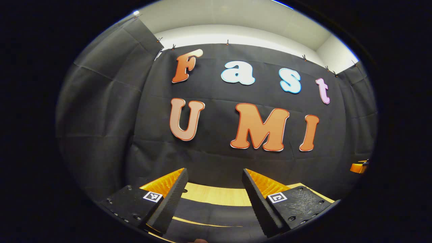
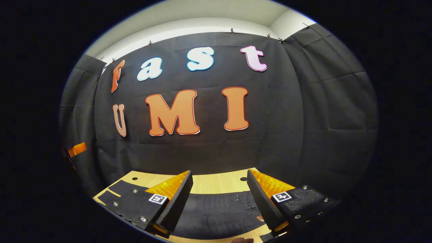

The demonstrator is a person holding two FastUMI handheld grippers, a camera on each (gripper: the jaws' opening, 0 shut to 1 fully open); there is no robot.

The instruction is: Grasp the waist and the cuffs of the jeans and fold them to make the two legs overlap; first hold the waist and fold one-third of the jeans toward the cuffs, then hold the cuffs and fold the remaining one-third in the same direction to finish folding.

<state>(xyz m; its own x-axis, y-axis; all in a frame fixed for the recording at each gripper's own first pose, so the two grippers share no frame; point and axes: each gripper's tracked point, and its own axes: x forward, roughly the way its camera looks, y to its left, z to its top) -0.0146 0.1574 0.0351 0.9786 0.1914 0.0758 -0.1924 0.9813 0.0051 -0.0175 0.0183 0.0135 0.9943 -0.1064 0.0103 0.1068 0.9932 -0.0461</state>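
Dark jeans lie flat on the wooden table, under and between the fingers in the right gripper view; stitching and a small tag show near the right finger. A further dark piece of them reaches to the left. My right gripper is open above them, holding nothing. In the left gripper view the jeans form a dark band across the table. My left gripper hovers open over that band with nothing between its fingers.
The black cloth wall stands close behind the table's far edge. A small hole marks the tabletop. Part of the other gripper shows at the right edge of the left view and at the left edge of the right view.
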